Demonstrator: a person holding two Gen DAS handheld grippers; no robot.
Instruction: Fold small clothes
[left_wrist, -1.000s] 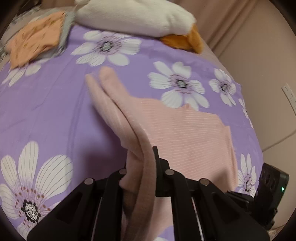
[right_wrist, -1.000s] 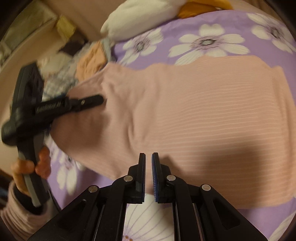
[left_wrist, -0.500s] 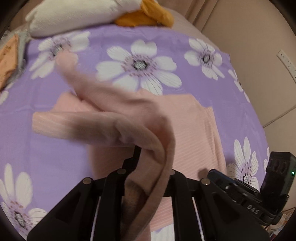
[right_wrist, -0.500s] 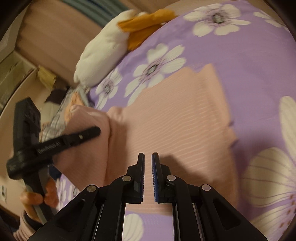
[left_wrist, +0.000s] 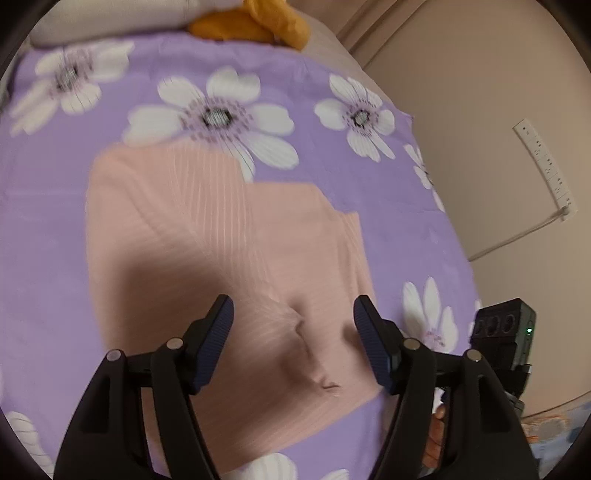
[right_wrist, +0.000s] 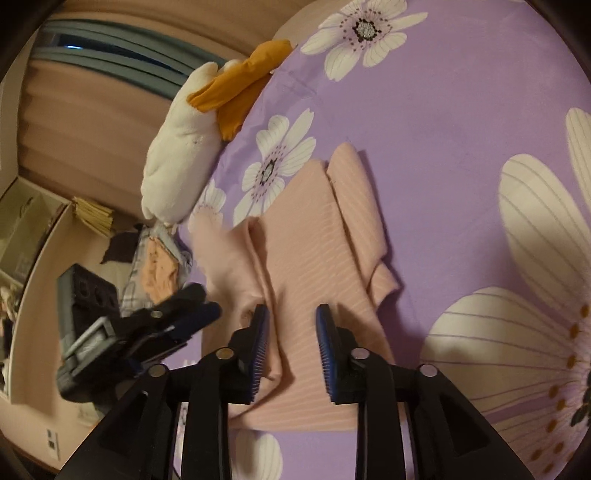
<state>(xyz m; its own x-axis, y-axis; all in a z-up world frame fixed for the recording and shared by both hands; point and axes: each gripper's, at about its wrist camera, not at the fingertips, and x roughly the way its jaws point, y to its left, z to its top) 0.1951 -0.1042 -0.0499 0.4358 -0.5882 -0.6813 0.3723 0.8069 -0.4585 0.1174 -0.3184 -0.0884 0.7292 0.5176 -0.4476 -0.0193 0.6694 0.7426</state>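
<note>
Pink ribbed garment (left_wrist: 221, 236) lies folded flat on the purple floral bedsheet (left_wrist: 369, 221); left gripper (left_wrist: 291, 343) jaws opening wide above its near edge, right gripper (right_wrist: 291, 347) jaws opening narrowly, neither pinching fabric.

I am in a home bedroom; a purple flowered bedsheet (left_wrist: 332, 229) spreads under me; a white plush toy (right_wrist: 177, 147) lies at its edge; curtains (right_wrist: 81, 122) hang behind; a power strip (left_wrist: 546, 166) is on the wall.
</note>
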